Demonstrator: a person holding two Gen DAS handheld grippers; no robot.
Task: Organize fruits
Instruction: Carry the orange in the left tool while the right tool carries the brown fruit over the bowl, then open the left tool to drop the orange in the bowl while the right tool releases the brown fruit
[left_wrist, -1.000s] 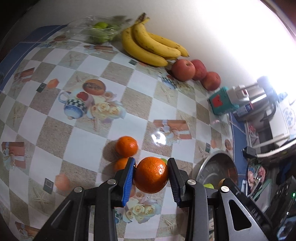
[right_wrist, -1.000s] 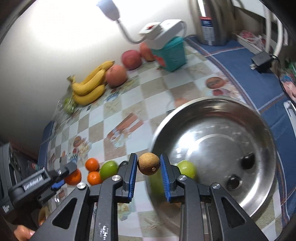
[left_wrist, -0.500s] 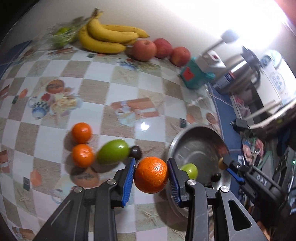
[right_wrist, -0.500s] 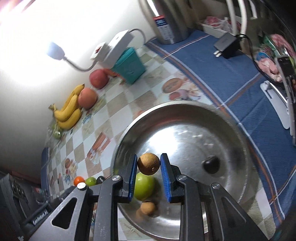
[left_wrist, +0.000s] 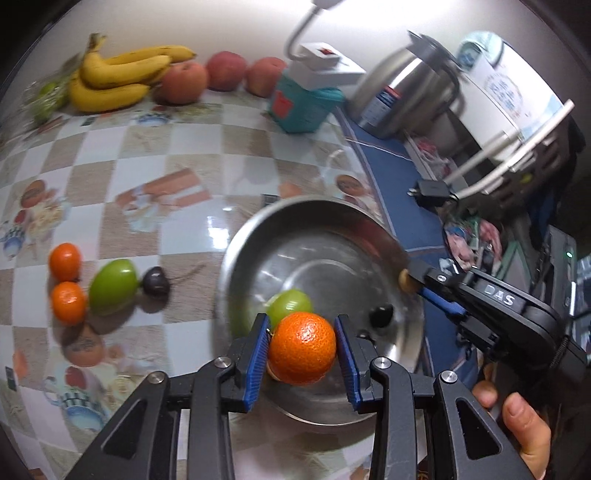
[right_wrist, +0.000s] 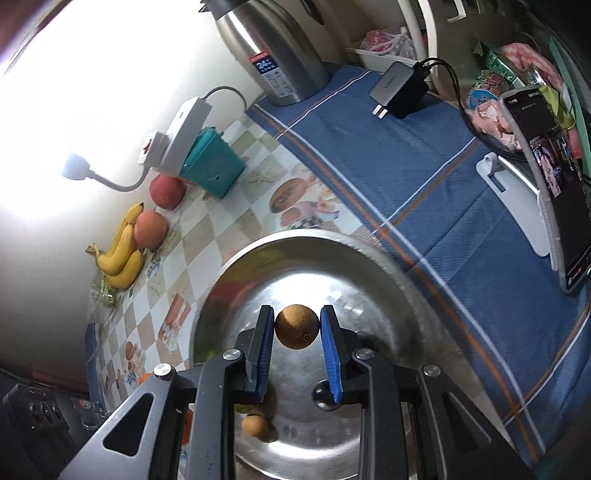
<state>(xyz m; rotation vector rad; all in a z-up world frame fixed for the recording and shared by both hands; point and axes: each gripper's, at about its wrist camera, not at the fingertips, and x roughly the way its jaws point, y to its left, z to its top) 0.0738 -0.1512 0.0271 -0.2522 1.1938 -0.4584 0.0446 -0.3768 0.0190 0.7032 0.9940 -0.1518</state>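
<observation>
Two handheld grippers carry fruit over a wide, shallow stainless-steel bowl (left_wrist: 373, 229) on a checked, picture-printed tablecloth (left_wrist: 192, 147). The left gripper (left_wrist: 301, 352) is clamped on a round orange mandarin (left_wrist: 302, 348), held above the bowl's near side. The right gripper (right_wrist: 297, 332) is clamped on a small round brown fruit (right_wrist: 296, 326) — possibly a longan — held over the middle of the bowl.

The step in hand looks like delivery: both fruits are above the bowl but not yet let go. The next move likely calls for lowering each one close to the metal and parting the jaws gently, so nothing rolls or bounces out.

Inside the bowl lie a green oval fruit (left_wrist: 290, 304), a dark round fruit (left_wrist: 381, 314) and another small brown fruit (right_wrist: 255, 426). On the cloth outside wait two small mandarins (left_wrist: 65, 281), a second green fruit (left_wrist: 112, 286) and a dark fruit (left_wrist: 156, 281) touching it — well apart from the yellow bananas (left_wrist: 118, 79) and red apples (left_wrist: 225, 72) by the wall.
</observation>
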